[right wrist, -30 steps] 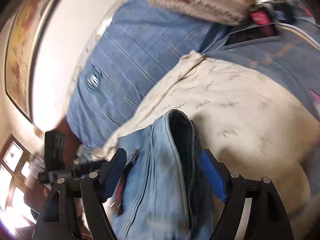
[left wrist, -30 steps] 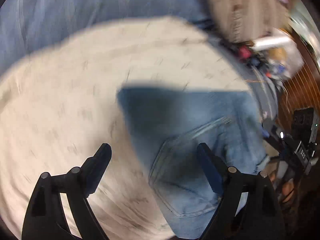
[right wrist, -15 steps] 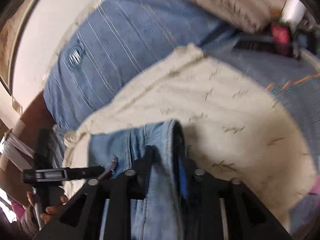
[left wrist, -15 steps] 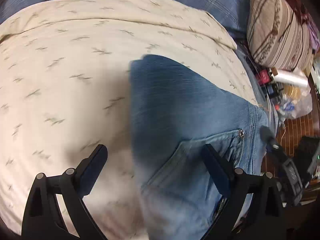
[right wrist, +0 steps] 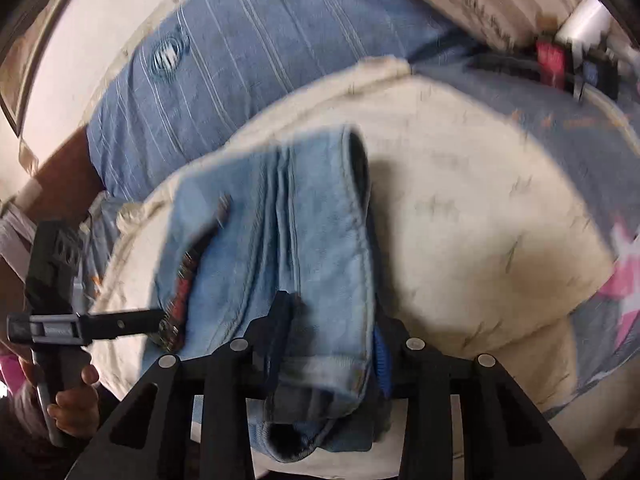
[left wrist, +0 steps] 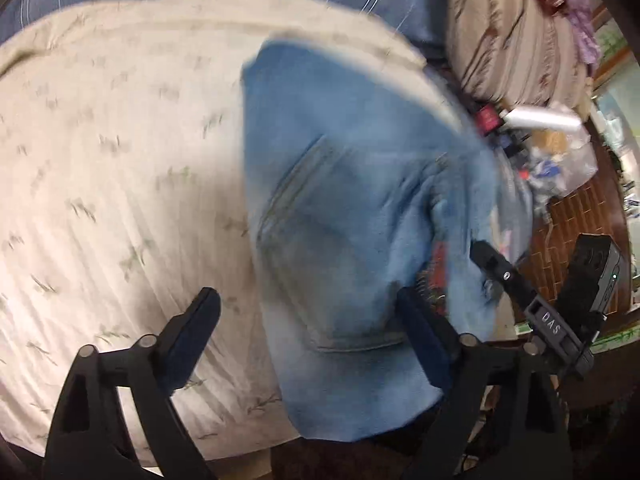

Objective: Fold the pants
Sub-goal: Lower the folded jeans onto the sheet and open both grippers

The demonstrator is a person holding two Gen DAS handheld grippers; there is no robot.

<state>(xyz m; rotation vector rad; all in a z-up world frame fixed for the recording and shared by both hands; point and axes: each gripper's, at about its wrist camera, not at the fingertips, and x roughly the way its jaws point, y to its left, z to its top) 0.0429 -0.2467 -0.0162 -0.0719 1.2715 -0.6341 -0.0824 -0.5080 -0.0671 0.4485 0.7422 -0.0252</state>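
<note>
Folded pants (left wrist: 352, 216) — light blue jeans — lie on a cream patterned cover (left wrist: 120, 184) spread over a bed with a blue striped sheet (right wrist: 248, 48).

Left hand-held gripper (left wrist: 316, 336): jaws stand wide and are closing slightly. The jeans' edge with a back pocket lies under the gap and reaches past the right-hand finger; the pads press on nothing. The cream cover lies beneath and beyond the left finger.

Right hand-held gripper (right wrist: 332, 340): jaws are narrow and opening. A thick folded edge of the jeans sits between the fingers, with cloth bunched against both pads — a grip, as far as the blurred view shows. The rest of the jeans stretches ahead of this gripper and to its left.

In the right wrist view, the left tool sits far left of the fingers, with a hand (right wrist: 68, 404) round its handle.

A striped brown pillow (left wrist: 516, 36) and small clutter lie ahead-right of the left gripper, beyond the jeans.
</note>
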